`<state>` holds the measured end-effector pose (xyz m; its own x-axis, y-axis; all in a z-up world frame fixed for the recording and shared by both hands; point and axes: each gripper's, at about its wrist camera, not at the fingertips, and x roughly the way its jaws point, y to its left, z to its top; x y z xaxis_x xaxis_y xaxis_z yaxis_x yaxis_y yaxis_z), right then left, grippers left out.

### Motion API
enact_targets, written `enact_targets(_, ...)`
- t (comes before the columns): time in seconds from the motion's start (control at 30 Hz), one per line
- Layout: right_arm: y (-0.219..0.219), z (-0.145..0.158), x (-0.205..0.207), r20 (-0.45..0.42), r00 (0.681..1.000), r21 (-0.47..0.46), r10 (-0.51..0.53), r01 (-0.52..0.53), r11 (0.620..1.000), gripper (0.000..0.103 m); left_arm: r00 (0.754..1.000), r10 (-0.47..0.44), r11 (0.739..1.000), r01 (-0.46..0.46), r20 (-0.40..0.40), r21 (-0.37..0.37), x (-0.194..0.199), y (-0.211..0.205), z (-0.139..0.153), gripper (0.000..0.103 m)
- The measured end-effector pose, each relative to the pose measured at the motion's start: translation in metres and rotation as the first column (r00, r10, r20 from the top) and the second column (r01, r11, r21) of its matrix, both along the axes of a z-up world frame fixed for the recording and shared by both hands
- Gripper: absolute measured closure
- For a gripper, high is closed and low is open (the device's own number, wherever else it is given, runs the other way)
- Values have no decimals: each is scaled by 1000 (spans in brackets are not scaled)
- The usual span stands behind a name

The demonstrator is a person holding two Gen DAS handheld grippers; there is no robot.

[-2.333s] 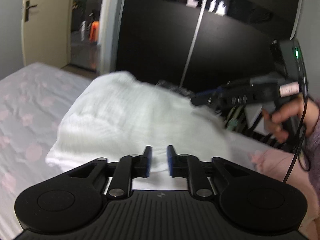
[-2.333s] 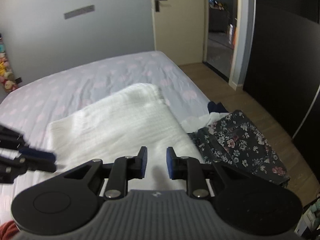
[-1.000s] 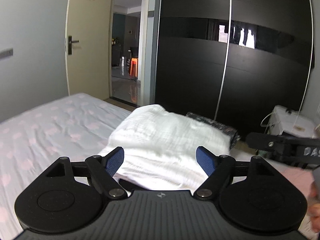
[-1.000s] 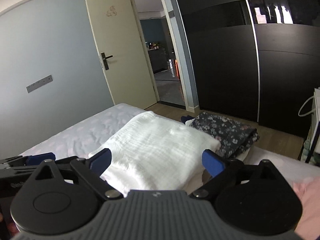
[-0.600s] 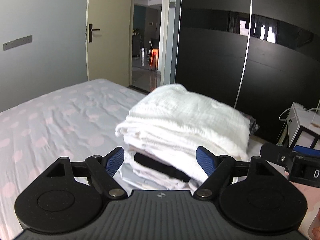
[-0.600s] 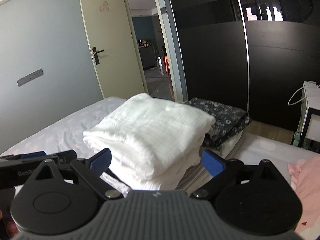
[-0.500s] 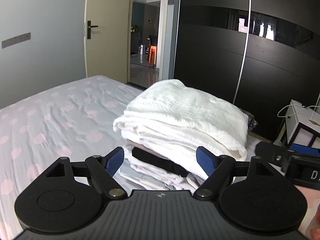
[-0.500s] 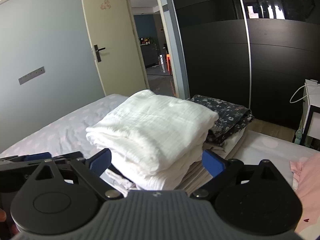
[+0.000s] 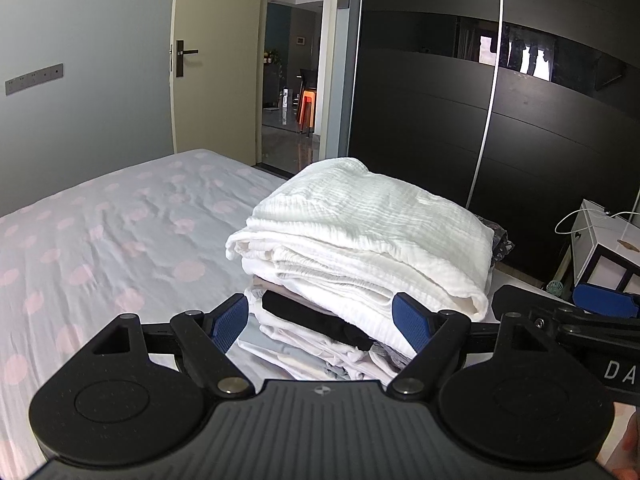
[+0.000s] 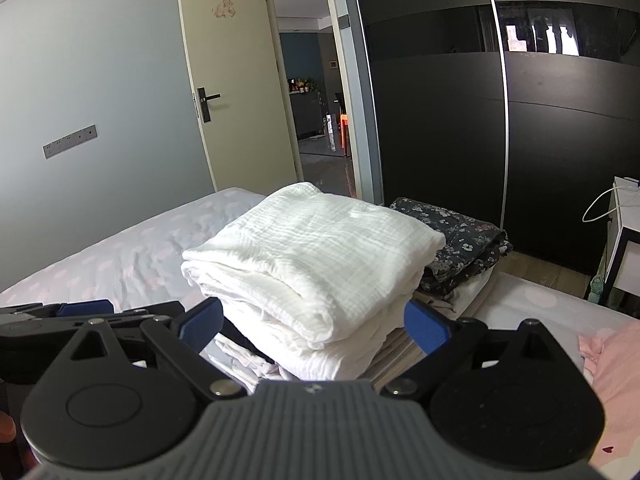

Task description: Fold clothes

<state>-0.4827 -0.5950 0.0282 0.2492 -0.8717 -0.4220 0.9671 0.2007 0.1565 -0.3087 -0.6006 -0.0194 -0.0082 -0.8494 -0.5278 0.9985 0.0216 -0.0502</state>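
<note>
With blue pads (image 9: 230, 322) spread wide and nothing between them, left gripper (image 9: 320, 322) held low in front of the clothes pile, clear of the fabric. Right gripper (image 10: 316, 326) likewise wide open, pads (image 10: 424, 326) on either side of the view of the pile's near edge, empty and not touching it. Each tool visible at the margin of the other's camera: right one at the far right of the left view, left one at the far left of the right view.

Just beyond the fingers, folded white cloth (image 9: 368, 232) on top of a stack (image 9: 316, 332) of other folded pieces, among them a black layer (image 9: 316, 322) and pale ones underneath. Behind and to the right of the stack, touching it, dark flowered garment (image 10: 460, 240), folded too. All of it on a bed (image 9: 120, 240) with a pale sheet dotted in pink. Pink cloth (image 10: 612, 368) at the right edge, near the right gripper.

Farther out, cream door (image 10: 236, 80) standing open, black wardrobe (image 10: 560, 120) with sliding fronts, white side table (image 9: 604, 244) with a cable.
</note>
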Motion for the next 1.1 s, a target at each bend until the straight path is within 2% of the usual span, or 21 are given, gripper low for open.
enact_targets(1.1,4,0,-1,20,1000,12,18,-18,1000,5,1000,12,1000,-11,-14,16,0,3,2,25)
